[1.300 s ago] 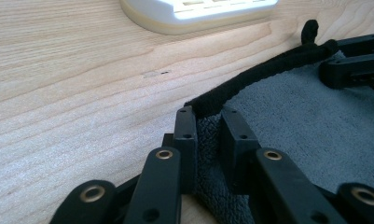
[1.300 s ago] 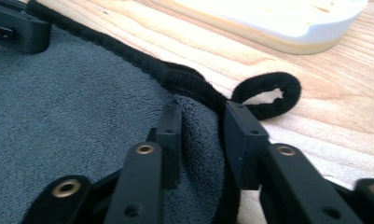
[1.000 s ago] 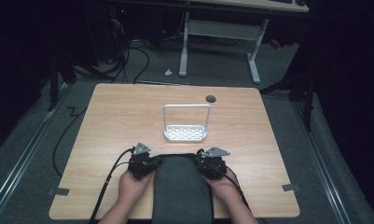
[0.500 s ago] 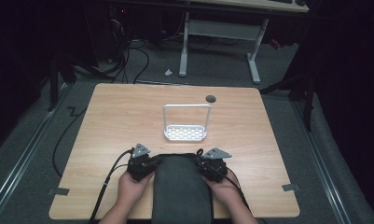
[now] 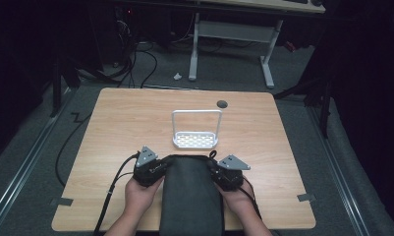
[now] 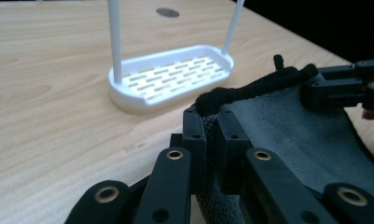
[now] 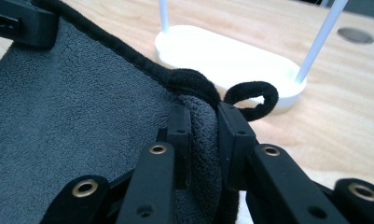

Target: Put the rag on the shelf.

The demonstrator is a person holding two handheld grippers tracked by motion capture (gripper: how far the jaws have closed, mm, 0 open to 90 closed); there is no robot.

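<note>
Dark grey towel (image 5: 191, 196) lies at the near edge of the table (image 5: 111, 128), between the two hands, its near end cut off by the bottom of the high view. Left tongs (image 5: 153, 169) clamp the towel's far left corner; the left gripper view shows the pads (image 6: 194, 135) pinching the bunched black hem, and its jaws have just been closing on that cloth. Right tongs (image 5: 219, 174) clamp the far right corner; in the right gripper view folded cloth is squeezed between the pads (image 7: 231, 126), with a small black hanging loop (image 7: 252, 95) sticking out beside them. The far hem runs taut between the two grips.

White rack (image 5: 195, 130) with a tall hoop handle stands on the table just beyond the towel, apart from it. Its posts are cut off at the top in both gripper views. A dark round grommet (image 5: 222, 103) sits further back on the table.

Left hand (image 5: 140, 196) and right hand (image 5: 236, 201) are partly covered by the gripper bodies; forearms cut off at the bottom. Whether the towel's middle rests on the table or hangs slightly lifted is hard to tell. Surroundings beyond the table are too dark to make out.
</note>
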